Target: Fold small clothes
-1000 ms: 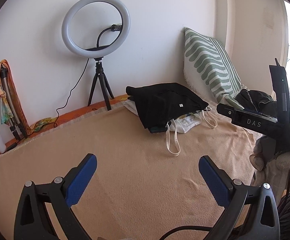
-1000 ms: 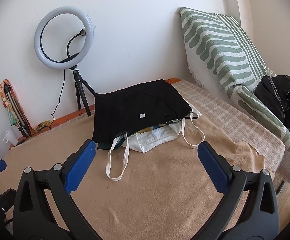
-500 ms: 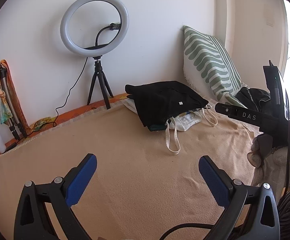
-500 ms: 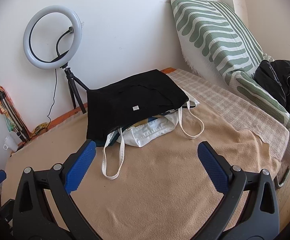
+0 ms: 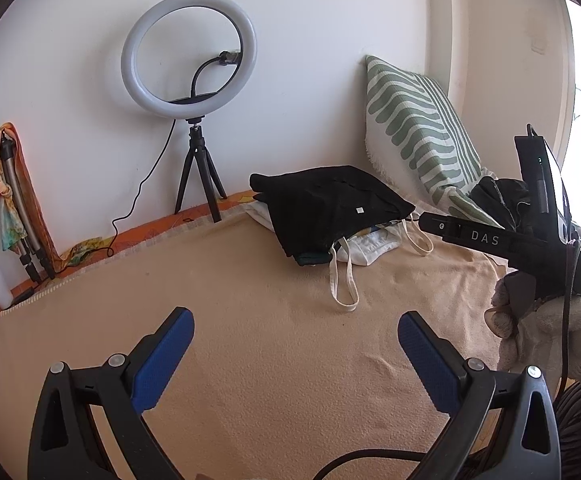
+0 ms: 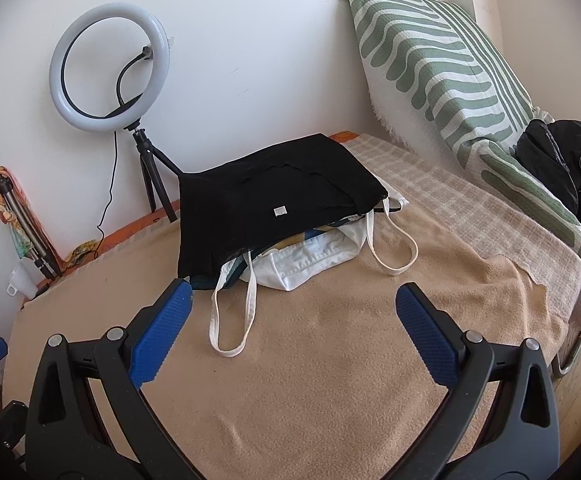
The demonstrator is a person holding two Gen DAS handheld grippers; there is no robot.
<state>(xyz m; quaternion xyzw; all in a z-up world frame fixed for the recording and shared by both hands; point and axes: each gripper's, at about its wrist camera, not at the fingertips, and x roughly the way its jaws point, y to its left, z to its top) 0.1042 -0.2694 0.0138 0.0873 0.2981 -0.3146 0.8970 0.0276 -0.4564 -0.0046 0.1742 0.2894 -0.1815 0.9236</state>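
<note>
A tan blanket [image 6: 330,380] covers the bed, a striped pillow [image 6: 438,60] propped at the wall. A folded black garment [image 6: 266,196] tops the white clothes [image 6: 314,260] mid-blanket. Left gripper [image 5: 294,344] and right gripper [image 6: 292,316] hover spread wide, holding nothing.

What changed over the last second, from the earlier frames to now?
The right gripper has moved closer to the black garment on the pile, jaws wide and empty. The left gripper barely shifted, open over the tan blanket. Nothing was grasped or released; pile, ring light and striped pillow are unchanged.
</note>
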